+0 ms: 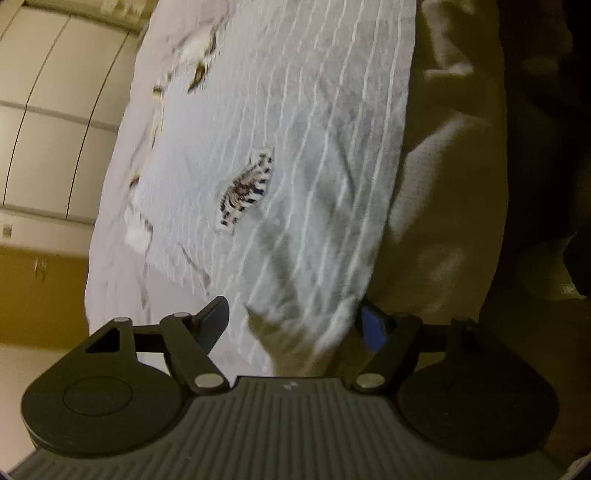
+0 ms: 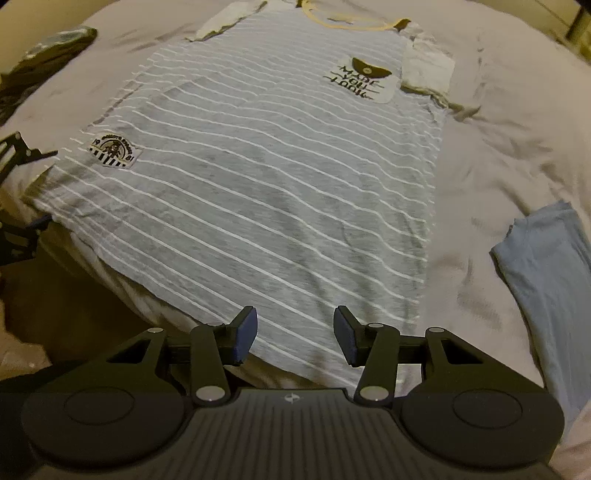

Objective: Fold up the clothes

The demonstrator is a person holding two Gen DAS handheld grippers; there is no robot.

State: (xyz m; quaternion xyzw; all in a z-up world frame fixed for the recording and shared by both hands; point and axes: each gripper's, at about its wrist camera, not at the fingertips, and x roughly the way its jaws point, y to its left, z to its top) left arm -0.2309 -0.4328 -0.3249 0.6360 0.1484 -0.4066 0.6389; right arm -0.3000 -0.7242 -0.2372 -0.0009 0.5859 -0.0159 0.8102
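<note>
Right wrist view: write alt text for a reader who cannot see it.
A grey T-shirt with thin white stripes lies spread flat on a pale bedsheet, its hem near the open right gripper. It has a round crest patch by the hem and a printed chest pocket. A light blue garment lies at the right edge.

The shirt (image 2: 258, 177) is pale grey with thin white wavy stripes, white sleeves and a yellow neckband (image 2: 347, 22); its white chest pocket (image 2: 365, 79) carries black lettering under a black flap, and near the hem sits a black-and-white round badge (image 2: 112, 151). It lies on an off-white bedsheet (image 2: 498, 122), beside a light blue garment (image 2: 550, 280). Both grippers are black with dark blue finger pads (image 2: 245, 334)
</note>
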